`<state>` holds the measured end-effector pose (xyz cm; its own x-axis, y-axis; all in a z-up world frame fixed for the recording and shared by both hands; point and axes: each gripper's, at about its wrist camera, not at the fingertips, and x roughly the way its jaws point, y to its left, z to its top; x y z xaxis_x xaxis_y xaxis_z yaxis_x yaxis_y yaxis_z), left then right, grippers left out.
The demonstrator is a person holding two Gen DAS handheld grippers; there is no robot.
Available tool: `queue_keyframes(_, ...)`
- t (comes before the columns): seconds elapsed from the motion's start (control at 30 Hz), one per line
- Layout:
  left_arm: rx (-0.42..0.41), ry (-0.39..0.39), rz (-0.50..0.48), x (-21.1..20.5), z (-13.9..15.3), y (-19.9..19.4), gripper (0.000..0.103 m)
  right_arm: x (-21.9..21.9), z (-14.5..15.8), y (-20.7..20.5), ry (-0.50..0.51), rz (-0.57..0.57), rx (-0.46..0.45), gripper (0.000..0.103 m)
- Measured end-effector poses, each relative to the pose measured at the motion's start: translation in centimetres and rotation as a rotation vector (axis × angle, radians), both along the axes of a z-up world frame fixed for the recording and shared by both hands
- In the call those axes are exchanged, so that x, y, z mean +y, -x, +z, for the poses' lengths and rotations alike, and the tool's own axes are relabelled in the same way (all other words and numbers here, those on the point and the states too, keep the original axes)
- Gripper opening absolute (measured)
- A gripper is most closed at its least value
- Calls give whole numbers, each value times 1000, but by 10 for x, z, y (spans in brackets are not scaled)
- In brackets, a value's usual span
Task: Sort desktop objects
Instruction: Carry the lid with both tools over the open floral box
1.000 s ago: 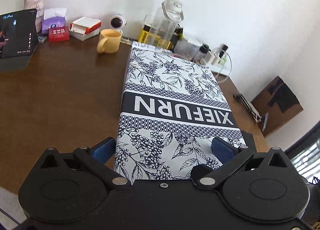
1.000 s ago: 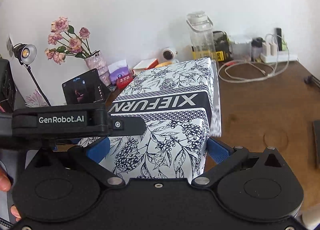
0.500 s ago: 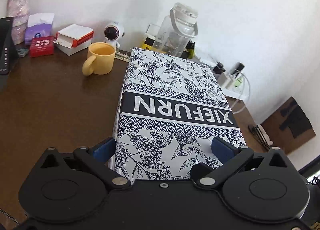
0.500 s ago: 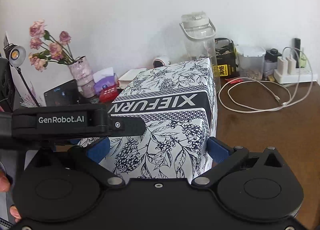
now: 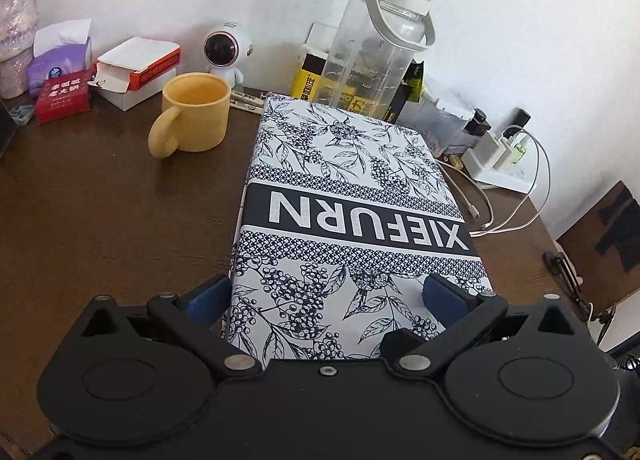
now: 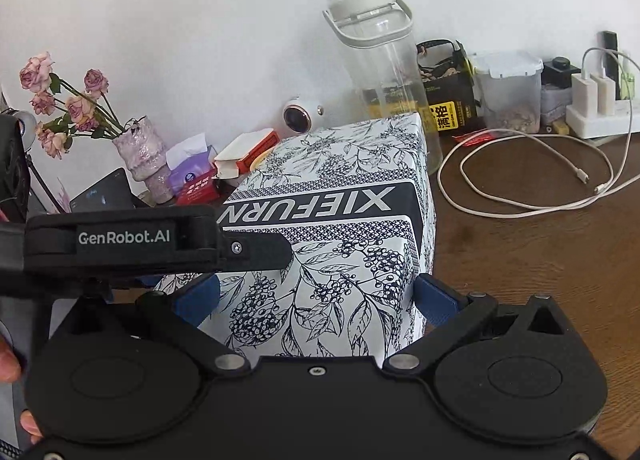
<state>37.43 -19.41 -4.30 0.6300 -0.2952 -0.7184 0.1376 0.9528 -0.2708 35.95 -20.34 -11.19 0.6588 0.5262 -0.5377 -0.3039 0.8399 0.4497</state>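
Observation:
A long box (image 5: pixel 352 196) printed with navy leaves and the word XIEFURN fills the middle of both views. My left gripper (image 5: pixel 326 296) is shut on its near end, one blue pad (image 5: pixel 208 296) on each long side. My right gripper (image 6: pixel 316 298) is shut on the same box (image 6: pixel 340 228) at its near end, just right of the left gripper's black body (image 6: pixel 140 240). The box's far end sits close to a clear water bottle (image 5: pixel 376 48). I cannot tell whether the box rests on the brown table (image 5: pixel 100 212) or hangs just above it.
A yellow mug (image 5: pixel 196 116) stands just left of the box's far end. Along the wall are a white toy camera (image 5: pixel 224 50), card boxes (image 5: pixel 136 68), tissues (image 5: pixel 60 56), a rose vase (image 6: pixel 140 148), a tablet (image 6: pixel 104 192), a power strip (image 6: pixel 596 108) and a looped white cable (image 6: pixel 520 180).
Both grippers have carried the box forward toward the back wall. The mug, bottle and power strip now sit much closer, and the tablet has slid out of the left wrist view.

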Motion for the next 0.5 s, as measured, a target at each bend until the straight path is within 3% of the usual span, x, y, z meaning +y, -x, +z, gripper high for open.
queue_keyframes(0.5, 65, -37, 14, -1, -10, -20, 102, 2, -16, -19, -33, 1, 83, 100)
